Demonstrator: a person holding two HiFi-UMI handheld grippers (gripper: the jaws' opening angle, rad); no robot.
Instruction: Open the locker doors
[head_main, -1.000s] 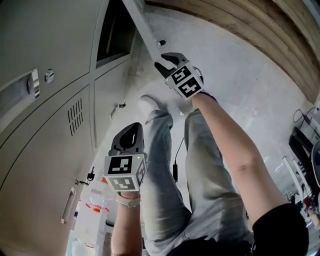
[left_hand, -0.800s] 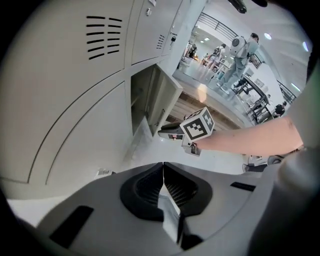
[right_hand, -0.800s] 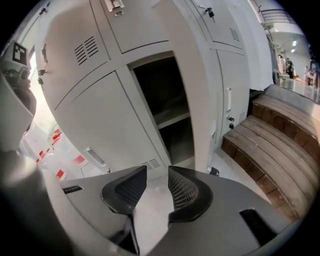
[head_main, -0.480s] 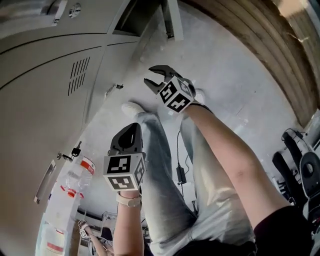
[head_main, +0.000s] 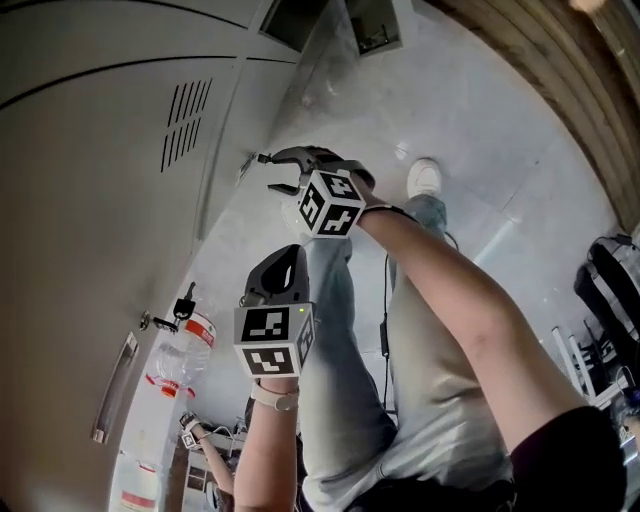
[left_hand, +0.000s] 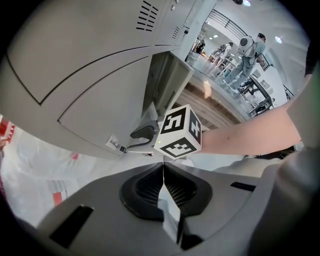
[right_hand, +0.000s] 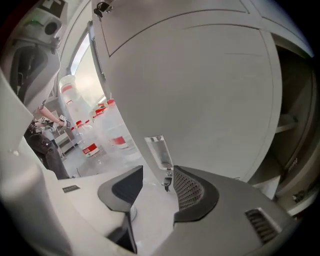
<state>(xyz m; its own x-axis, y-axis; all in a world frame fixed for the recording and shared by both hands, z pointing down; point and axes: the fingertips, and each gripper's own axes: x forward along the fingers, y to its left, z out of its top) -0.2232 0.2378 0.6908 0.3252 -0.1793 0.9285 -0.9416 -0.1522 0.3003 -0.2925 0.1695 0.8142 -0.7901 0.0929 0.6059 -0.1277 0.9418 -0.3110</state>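
**Right gripper spread at the latch of a closed locker door**

Right gripper view: the right gripper (right_hand: 157, 168) faces a plain grey metal locker door (right_hand: 200, 90), which is closed. Its dark ribbed fingers (right_hand: 192, 192) are spread and have just been opening. A narrow metal latch tab (right_hand: 159, 152) on the door lies just ahead of the fingertips, in line with the gap. A small key (right_hand: 167, 183) hangs below the tab, between the two fingers, and neither pad presses on it. To the right of the fingers a dark open locker compartment (right_hand: 295, 125) shows past the door's edge. To their left stand clear plastic bottles with red labels (right_hand: 87, 140).

Left gripper view: the left gripper (left_hand: 163, 172) has its fingers pressed together, with nothing pinched between them. Beyond its fingertips the right gripper reaches to the latch tab. Above that, a grey metal open door (left_hand: 167, 85) swings out from the lockers.

Head view: the left gripper points down beside the person's pale blue jeans leg (head_main: 340, 400), well apart from the latch tab. Left of its fingers are a grey door with vent slits (head_main: 185, 120) and a second key in a lock (head_main: 183, 305).
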